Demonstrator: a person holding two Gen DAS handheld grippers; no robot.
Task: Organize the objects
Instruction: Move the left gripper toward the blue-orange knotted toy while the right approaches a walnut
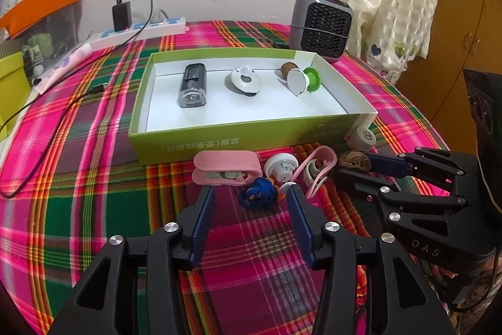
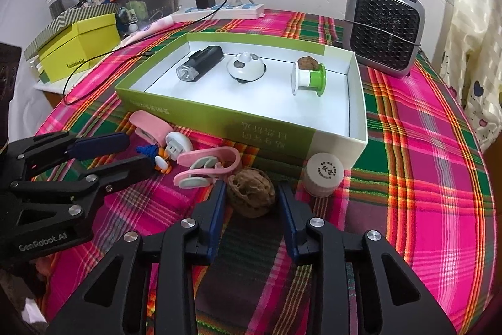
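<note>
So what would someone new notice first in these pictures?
Probably the loud pink and green plaid tablecloth, then the open green box at its centre holding a few small things. Nearest the camera, the right gripper has a walnut between its fingers, just in front of the box.
</note>
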